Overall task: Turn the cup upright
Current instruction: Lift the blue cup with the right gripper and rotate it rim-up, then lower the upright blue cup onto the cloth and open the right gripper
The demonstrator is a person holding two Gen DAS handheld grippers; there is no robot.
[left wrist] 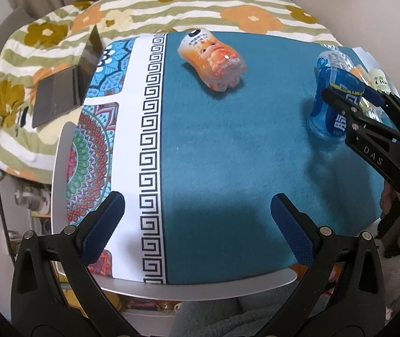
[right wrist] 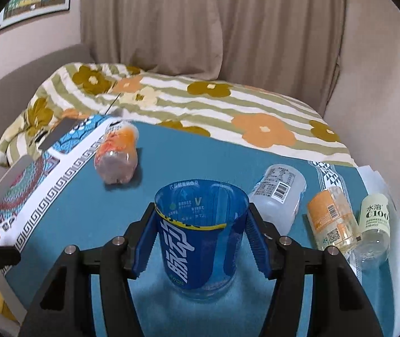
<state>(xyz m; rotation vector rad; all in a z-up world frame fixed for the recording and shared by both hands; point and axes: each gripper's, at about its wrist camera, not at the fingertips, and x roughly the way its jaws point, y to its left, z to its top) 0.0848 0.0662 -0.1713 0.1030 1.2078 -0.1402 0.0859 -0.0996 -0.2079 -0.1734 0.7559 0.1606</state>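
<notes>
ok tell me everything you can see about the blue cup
The blue cup is clear blue plastic, cut from a bottle, with white characters and a yellow band near its rim. It stands upright, open mouth up, base on the teal tablecloth. The right tongs grip its sides.

1. A grey-edged table (left wrist: 228,287) carried a cloth (left wrist: 228,154), teal in the middle, with a key-pattern border.
2. On the cloth the blue cup (right wrist: 200,241) stood upright, mouth up.
3. An orange cup (left wrist: 214,60) lay on its side, well apart from it.
4. Beside the blue one a clear cup (right wrist: 278,193), a second orange-labelled cup (right wrist: 331,219) and a pale C100 cup (right wrist: 375,221) lay tipped over.
</notes>
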